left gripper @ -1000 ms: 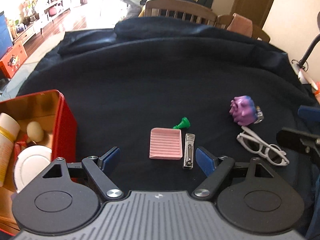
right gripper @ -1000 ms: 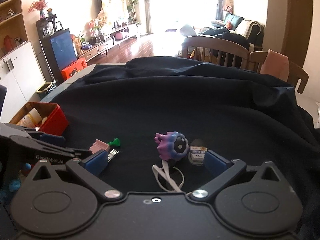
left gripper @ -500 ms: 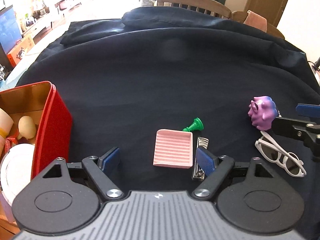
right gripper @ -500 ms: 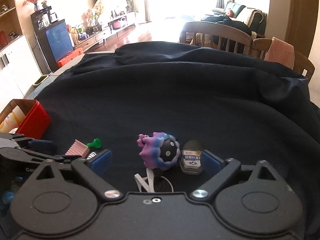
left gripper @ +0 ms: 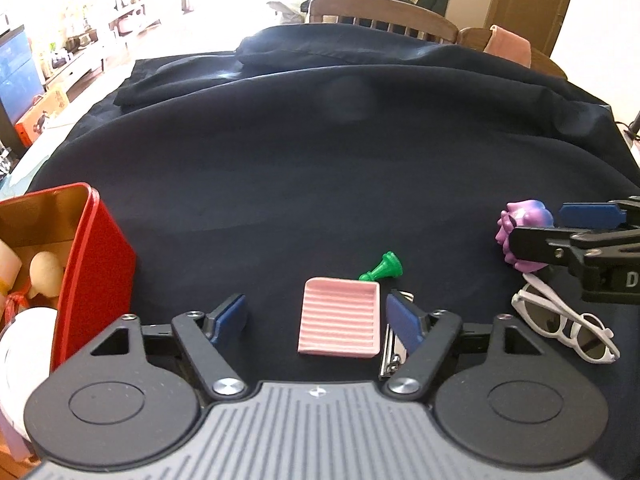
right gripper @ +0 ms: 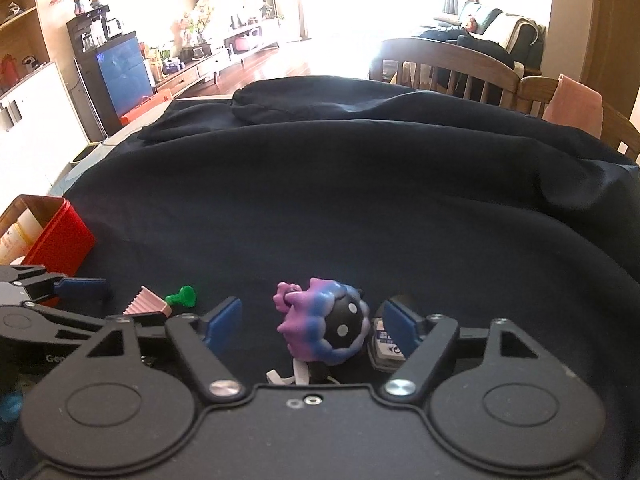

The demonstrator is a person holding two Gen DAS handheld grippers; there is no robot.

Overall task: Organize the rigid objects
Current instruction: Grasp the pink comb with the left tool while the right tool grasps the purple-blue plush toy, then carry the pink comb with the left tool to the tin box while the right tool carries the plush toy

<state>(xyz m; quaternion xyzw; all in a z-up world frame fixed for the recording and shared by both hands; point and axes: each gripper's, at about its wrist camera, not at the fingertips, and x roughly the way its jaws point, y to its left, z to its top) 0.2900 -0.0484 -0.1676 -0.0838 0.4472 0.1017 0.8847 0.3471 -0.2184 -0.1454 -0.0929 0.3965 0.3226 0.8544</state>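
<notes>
A: What sits between your left gripper (left gripper: 316, 322) fingers?

B: A pink ribbed tray (left gripper: 340, 318), flat on the dark cloth (left gripper: 320, 168), its ridges running across and its long side pointing away from me. My jaws have just been closing around it but are apart from it, not touching. The red tin (left gripper: 94, 264) stands off to the left. A nail clipper (left gripper: 392, 354) lies lengthwise under my right finger, and a green pawn (left gripper: 382, 268) lies tipped just beyond the tray.

A: And the right gripper (right gripper: 310, 322)?

B: Its jaws have been narrowing too, around the purple toy (right gripper: 320, 326), with gaps on both sides. Compared with a second ago, both grippers are nearer their objects. White glasses (left gripper: 560, 326) lie near the toy.
</notes>
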